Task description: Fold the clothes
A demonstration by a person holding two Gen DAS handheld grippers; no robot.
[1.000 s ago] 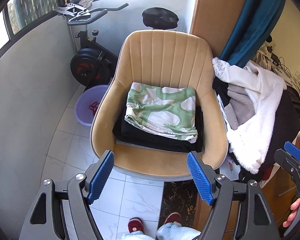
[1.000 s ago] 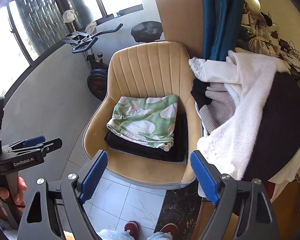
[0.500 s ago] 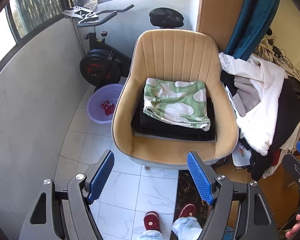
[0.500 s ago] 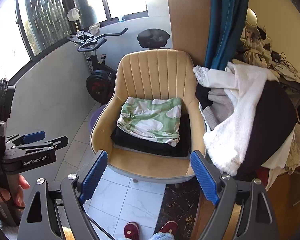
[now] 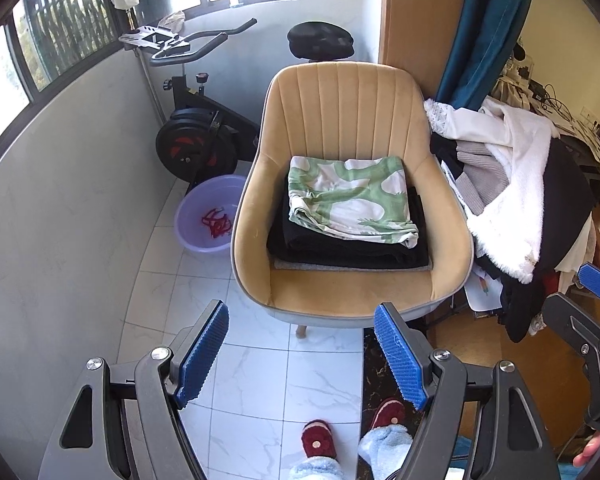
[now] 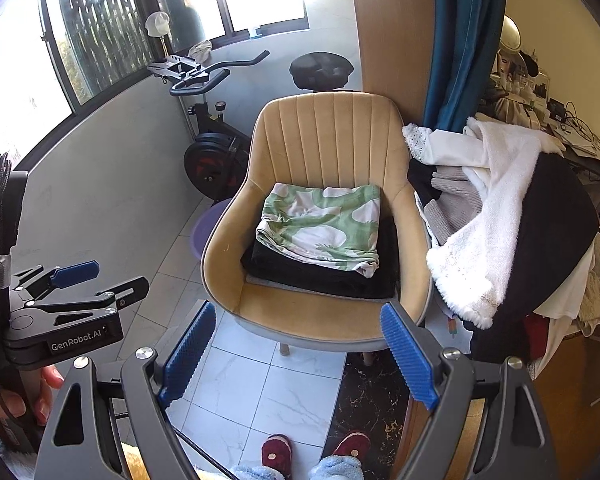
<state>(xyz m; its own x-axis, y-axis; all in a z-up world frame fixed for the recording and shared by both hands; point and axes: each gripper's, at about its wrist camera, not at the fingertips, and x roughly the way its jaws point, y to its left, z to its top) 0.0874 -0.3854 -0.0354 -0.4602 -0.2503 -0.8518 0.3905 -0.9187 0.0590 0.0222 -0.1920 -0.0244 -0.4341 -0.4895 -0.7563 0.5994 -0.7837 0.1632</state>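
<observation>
Folded stack (image 5: 348,224) hides grey bottom layer (image 5: 352,266).

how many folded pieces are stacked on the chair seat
3 that show: a green-and-white patterned cloth on top, a black folded garment beneath it, and a thin grey layer at the bottom on the tan upholstered chair. The black layer may be several pieces.

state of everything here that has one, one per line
left gripper: open, empty
right gripper: open, empty
green and white garment: folded, top of stack
black garment: folded, underneath
clothes pile: unfolded, heaped beside chair
purple basin: upright on floor
</observation>
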